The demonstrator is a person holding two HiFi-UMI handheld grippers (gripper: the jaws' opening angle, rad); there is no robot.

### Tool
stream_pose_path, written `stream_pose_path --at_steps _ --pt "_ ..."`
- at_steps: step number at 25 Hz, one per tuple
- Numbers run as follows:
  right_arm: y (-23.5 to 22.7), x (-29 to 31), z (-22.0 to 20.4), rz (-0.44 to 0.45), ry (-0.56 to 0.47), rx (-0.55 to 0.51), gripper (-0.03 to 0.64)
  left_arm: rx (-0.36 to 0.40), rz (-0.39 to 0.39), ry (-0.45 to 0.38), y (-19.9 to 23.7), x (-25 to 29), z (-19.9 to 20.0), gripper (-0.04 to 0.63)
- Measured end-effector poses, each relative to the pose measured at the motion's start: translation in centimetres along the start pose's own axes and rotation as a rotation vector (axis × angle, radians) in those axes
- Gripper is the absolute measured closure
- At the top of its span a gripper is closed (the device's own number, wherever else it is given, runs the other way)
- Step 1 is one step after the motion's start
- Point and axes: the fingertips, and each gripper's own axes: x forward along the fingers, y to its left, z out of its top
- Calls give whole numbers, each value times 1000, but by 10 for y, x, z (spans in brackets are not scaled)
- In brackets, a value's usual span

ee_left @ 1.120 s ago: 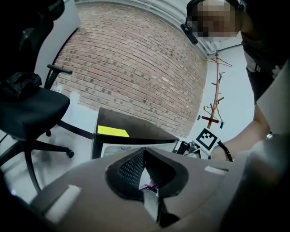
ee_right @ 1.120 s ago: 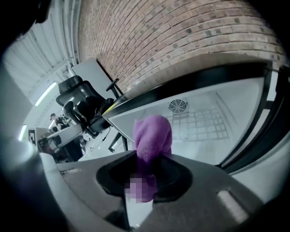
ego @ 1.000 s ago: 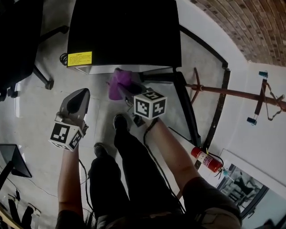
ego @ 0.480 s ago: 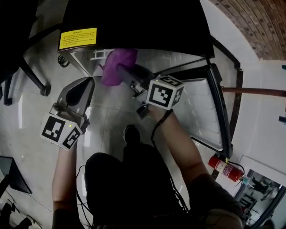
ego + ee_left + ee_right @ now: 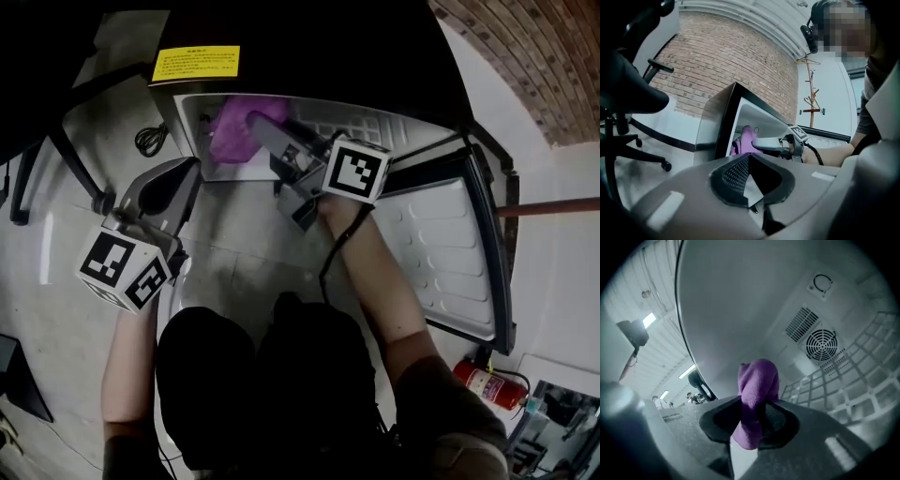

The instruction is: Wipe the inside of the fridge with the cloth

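We record the cloth [image 5: 757, 390] as purple fleece with a fuzzy nap. The fridge [image 5: 300, 47] shell is glossy black, its liner [image 5: 740, 301] is smooth white plastic, and the shelf [image 5: 843, 380] is coated wire. The left tool [image 5: 750, 183] and right tool [image 5: 752, 420] show matt grey plastic with black pads [image 5: 733, 176], mesh-textured on the left. The wall [image 5: 731, 56] is rough brick.

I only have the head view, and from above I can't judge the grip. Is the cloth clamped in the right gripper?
Observer: Yes. The right gripper view shows the right gripper shut on the cloth, which bulges out past the tips.
Operator: What's ahead of it in the fridge?
Observer: A round fan grille up to the right, and a wire shelf below it.
Operator: And the left gripper?
Observer: The left gripper is shut with nothing in it, outside the fridge.
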Motion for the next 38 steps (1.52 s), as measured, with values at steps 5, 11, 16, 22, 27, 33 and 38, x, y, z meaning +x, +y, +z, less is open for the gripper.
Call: stream_pose_path --at_steps 5,11,16,22,27,33,38 --pt "9 27 10 69 -16 -13 532 42 42 -51 13 -6 20 578" --pt "7 55 29 149 -113 16 532 35 67 -65 19 -13 25 578" --pt "-5 71 30 104 -127 20 532 50 80 -54 29 -13 20 578" --pt "-28 77 18 -173 -65 -296 532 33 81 -45 30 -8 11 578" --pt "-38 80 16 -339 34 -516 532 56 72 -21 25 -4 5 578" --pt "-44 67 11 -427 60 -611 532 79 75 -3 27 -3 3 578" --pt "-45 64 0 -416 138 -544 532 113 76 -2 25 0 1 577"
